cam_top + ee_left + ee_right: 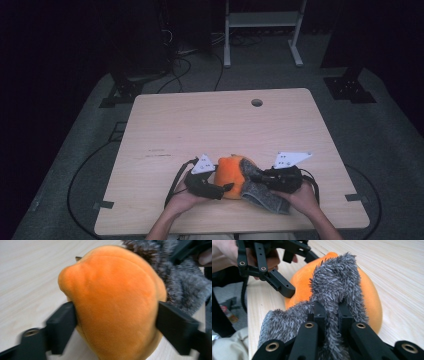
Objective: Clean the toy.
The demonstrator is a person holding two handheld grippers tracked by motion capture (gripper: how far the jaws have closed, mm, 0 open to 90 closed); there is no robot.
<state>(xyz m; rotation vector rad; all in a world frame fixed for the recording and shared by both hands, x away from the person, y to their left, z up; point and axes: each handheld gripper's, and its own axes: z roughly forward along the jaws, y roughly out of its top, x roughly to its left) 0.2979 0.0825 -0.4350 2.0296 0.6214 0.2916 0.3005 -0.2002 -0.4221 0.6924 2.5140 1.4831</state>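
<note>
A rounded orange plush (228,176) sits near the table's front edge, with a grey fuzzy cloth (261,194) draped over its right side. My left gripper (226,189) is shut on the orange plush (112,297), one jaw pressing into each flank. From the right, my right gripper (250,171) pinches a ridge of the grey fuzzy cloth (337,282) between its closed jaws (331,312), on top of the orange plush (370,300). In the right gripper view, the left gripper's finger (283,287) touches the plush's far side.
The light wooden table (200,125) has a round cable hole (257,102) near its far edge. Behind it stand a white frame (260,30) and black stand bases (350,87), with cables (180,65) on the floor.
</note>
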